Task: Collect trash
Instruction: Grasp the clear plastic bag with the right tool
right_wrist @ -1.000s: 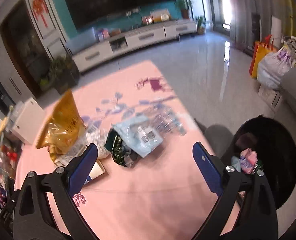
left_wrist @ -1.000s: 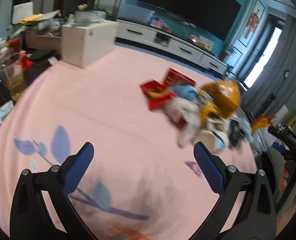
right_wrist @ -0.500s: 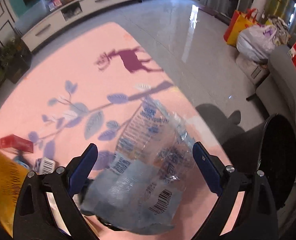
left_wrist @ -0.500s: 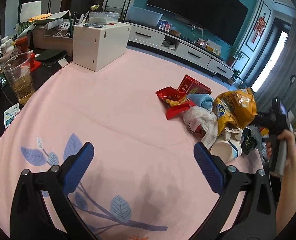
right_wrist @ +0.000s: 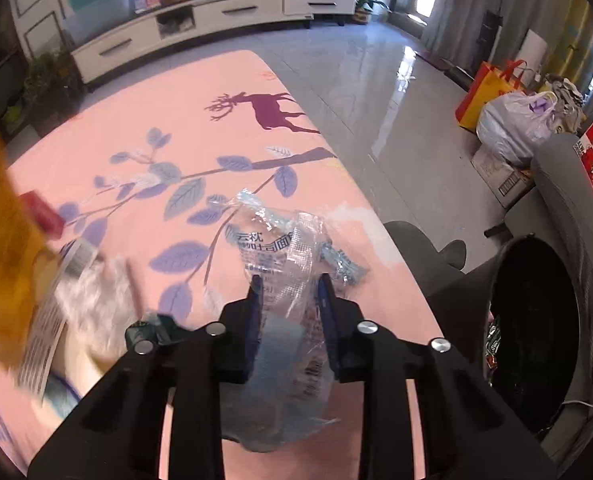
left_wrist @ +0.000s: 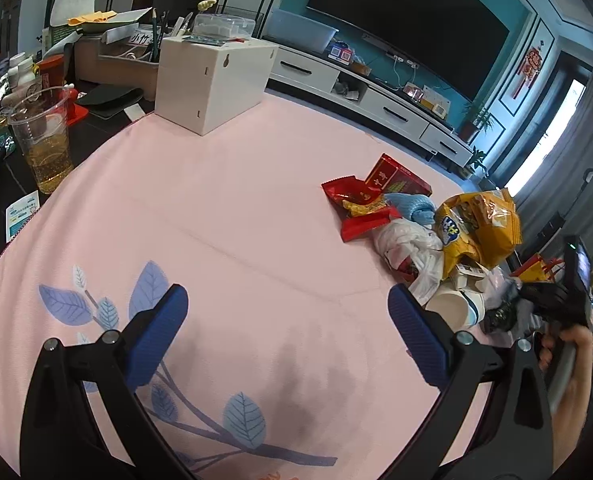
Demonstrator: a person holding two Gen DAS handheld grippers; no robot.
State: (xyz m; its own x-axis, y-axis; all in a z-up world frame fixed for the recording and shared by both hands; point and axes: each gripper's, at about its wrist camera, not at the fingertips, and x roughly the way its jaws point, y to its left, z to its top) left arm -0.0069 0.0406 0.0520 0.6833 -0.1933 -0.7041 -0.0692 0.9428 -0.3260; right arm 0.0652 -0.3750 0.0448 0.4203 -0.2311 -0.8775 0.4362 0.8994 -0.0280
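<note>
The clear plastic wrapper (right_wrist: 292, 280) with blue print was pinched between the blue pads of the right gripper (right_wrist: 292, 300), above the near edge of the pink cloth (right_wrist: 232, 92) covering the table. Half a second before, those fingers had been spread wide with the wrapper lying loose between them; now they had drawn in on it, and the film bunched up and hung down below the pads. To the right, beyond the table edge, stood the black trash bin (right_wrist: 536, 320) with some rubbish already in it.

Left of the wrapper, blurred in the right wrist view, lay the remaining pile. From the left wrist camera it was plain: the orange snack bag (left_wrist: 480, 228), a crumpled white plastic bag (left_wrist: 412, 248), a paper cup (left_wrist: 456, 308) on its side, a red wrapper (left_wrist: 356, 204) and a red box (left_wrist: 396, 176), all clustered near the cloth's far right side.

The left gripper (left_wrist: 288, 320) hung over bare cloth with its fingers wide apart and nothing between them, much as it had half a second earlier. Farther off stood a white box (left_wrist: 212, 80) and a plastic cup (left_wrist: 44, 136) of amber drink.
</note>
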